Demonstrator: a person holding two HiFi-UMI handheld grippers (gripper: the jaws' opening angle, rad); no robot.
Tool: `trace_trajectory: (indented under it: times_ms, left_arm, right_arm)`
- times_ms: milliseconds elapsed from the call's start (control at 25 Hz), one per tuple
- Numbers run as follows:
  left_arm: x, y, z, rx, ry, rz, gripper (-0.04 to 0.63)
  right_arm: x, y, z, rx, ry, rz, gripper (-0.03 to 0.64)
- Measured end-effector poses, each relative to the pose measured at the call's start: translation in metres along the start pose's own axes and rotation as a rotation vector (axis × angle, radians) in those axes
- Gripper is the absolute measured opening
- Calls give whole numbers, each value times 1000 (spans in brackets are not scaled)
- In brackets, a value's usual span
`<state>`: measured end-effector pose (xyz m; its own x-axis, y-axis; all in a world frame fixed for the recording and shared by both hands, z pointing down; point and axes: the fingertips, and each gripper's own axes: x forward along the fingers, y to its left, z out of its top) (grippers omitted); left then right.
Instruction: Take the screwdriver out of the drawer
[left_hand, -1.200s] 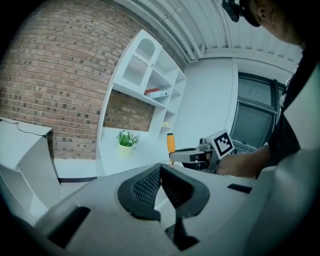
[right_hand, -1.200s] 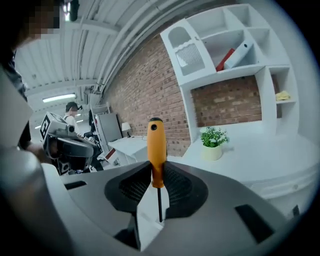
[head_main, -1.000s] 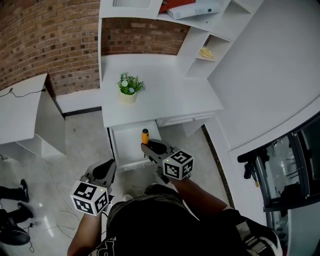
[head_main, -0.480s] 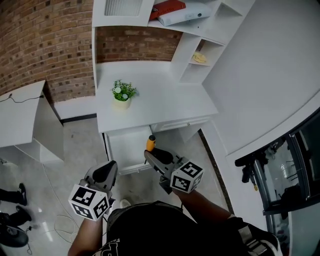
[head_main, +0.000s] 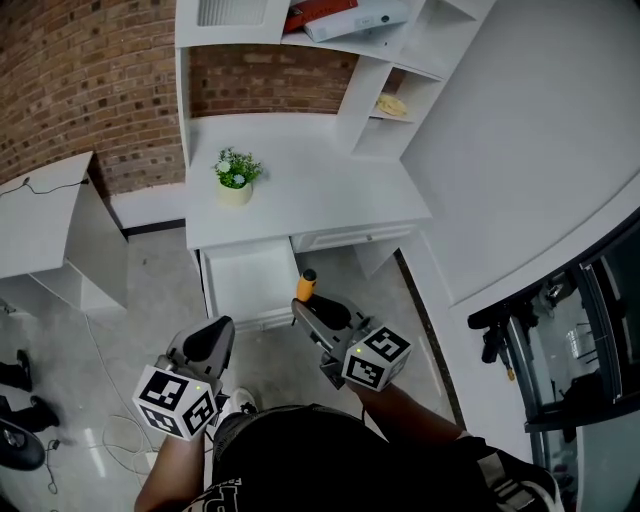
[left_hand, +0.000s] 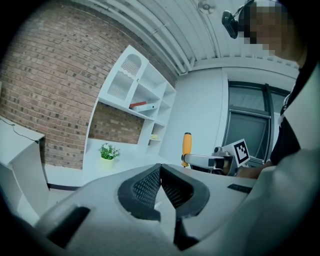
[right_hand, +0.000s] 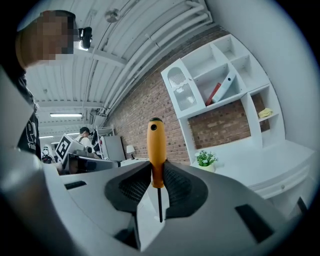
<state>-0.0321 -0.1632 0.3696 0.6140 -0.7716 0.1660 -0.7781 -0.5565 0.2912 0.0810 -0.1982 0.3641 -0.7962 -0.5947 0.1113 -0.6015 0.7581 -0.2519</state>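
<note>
Right claw (right_hand: 157, 176): clamped on screwdriver (right_hand: 155, 147) handle, shaft down.
Left claw (left_hand: 160, 175): jaws together, empty.
Drawer (head_main: 248, 282): open, 10 o'clock of screwdriver.
Next: we should grip firmly, avoid tilting.

The left claw (head_main: 221, 324) and the right claw (head_main: 304, 303) are built alike. Each has a smooth, light-grey moulded shell that narrows forward to a pair of black jaws. The jaws are lined with black pads (left_hand: 146, 187) that are curved and finely cross-hatched. Dark rectangular slots are sunk into the grey shell on either side of the jaws. At the rear of each claw sits a white cube (head_main: 178, 398) printed with black square markers, one to a face. The person wears a black short-sleeved top (head_main: 330, 460) with white lettering (head_main: 222, 492) near its lower edge, and a white shoe (head_main: 240, 403) shows below.
</note>
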Motion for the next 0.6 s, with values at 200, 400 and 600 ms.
trace_trajectory:
  times_ms: [200,400,600]
  left_arm:
    - [-4,-27,-6,10,0,13,17]
    - [-9,-51,-14,17,7,26,17]
    - [-14,-74,-20,23,8,37,17]
  right_arm:
    - [-31,4,-3,-6,-10,3,81]
    - [-57,8,-5,2,-18,5,81]
    - [-84,12,-4,-7,-25,13,81]
